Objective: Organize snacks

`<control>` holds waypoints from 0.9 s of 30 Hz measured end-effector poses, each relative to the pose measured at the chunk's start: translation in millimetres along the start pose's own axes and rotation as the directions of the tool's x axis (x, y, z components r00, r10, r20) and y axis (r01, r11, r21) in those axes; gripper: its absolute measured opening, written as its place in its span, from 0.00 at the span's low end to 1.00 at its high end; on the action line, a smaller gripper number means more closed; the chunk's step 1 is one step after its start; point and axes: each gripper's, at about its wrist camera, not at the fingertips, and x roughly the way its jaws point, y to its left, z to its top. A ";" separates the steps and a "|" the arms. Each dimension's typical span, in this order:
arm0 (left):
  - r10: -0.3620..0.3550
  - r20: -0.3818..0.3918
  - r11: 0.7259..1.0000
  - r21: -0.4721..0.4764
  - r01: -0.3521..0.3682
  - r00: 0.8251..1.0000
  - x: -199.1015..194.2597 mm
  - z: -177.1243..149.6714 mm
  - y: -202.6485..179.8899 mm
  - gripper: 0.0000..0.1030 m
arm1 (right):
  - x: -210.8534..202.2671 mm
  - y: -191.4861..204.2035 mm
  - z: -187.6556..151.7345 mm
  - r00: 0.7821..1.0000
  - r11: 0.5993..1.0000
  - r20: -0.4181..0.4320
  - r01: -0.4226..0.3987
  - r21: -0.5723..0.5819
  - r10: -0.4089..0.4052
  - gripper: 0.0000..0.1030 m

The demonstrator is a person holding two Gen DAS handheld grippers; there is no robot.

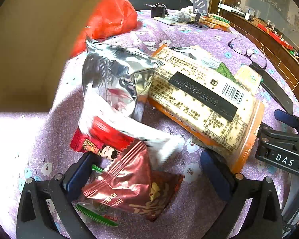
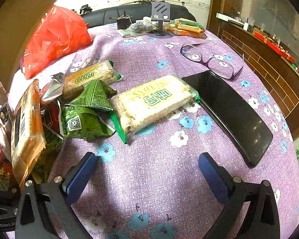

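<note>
The left gripper (image 1: 147, 171) is wide open, with its two blue pads standing on either side of a dark red snack packet (image 1: 135, 187) that lies on the purple flowered tablecloth (image 1: 199, 215); I cannot tell if the pads touch the packet. Just behind this packet there is a red packet with a cartoon figure (image 1: 97, 143) and a crumpled silver foil bag (image 1: 113, 79), and to the right of them a big orange cracker pack (image 1: 207, 107) lies tilted, with its barcode side up. A small green-edged packet (image 1: 97, 213) shows under the dark red one. The right gripper (image 2: 147, 171) is open too and holds nothing; it hovers over a bare part of the cloth. In front of it lies a pale rice cracker pack with green print (image 2: 153, 101), and to the left of that two green packets (image 2: 85, 117) and a second pale cracker pack (image 2: 89, 77) are near together. A black phone (image 2: 233, 113) lies just beside the pale pack on the right, and glasses (image 2: 211, 61) are behind the phone. A red plastic bag (image 2: 55, 37) sits at the far left of the table.
</note>
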 end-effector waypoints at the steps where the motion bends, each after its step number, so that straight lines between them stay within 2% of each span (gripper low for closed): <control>1: 0.000 0.000 1.000 0.000 0.000 1.000 -0.1 0.4 0.8 1.00 | 0.0 0.0 0.1 1.000 1.000 0.000 0.000 0.000 0.000 0.99; 27: -0.002 0.000 1.000 0.000 0.002 1.000 0.2 1.7 3.9 1.00 | 0.0 -0.1 0.5 1.000 1.000 0.000 0.000 0.000 0.000 0.99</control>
